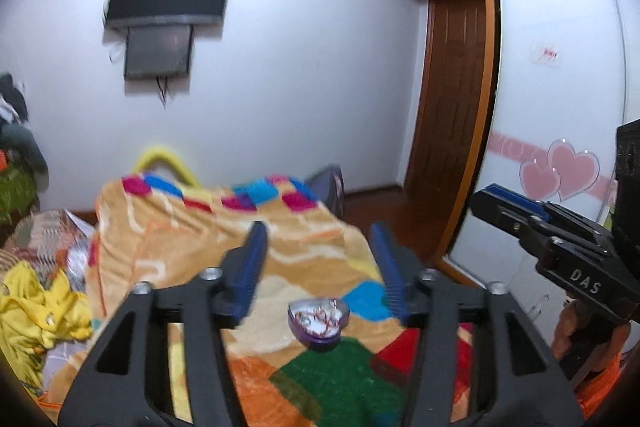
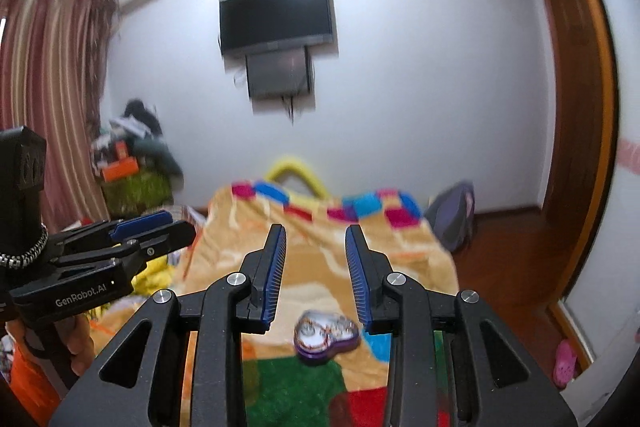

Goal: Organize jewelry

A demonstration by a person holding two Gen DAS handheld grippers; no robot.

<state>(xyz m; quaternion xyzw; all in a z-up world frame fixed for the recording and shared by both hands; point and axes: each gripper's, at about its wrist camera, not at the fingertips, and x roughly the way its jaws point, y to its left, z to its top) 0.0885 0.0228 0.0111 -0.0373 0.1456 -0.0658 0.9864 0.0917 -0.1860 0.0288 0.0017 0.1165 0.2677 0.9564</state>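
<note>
A purple heart-shaped jewelry box [image 1: 319,322] lies open on the colourful blanket [image 1: 192,235], with small red and silver pieces inside; it also shows in the right wrist view [image 2: 326,335]. My left gripper [image 1: 320,233] is open and empty, held above the bed with the box below and between its fingers. My right gripper [image 2: 316,233] is open and empty, also raised above the box. Each gripper appears in the other's view, the right one [image 1: 508,205] at the right edge and the left one [image 2: 154,227] at the left.
A TV [image 2: 276,17] hangs on the far white wall. Yellow clothes [image 1: 36,307] lie left of the bed. A wooden door [image 1: 448,99] and a sliding wardrobe with pink hearts [image 1: 560,169] stand right. A grey backpack [image 2: 456,217] sits on the floor.
</note>
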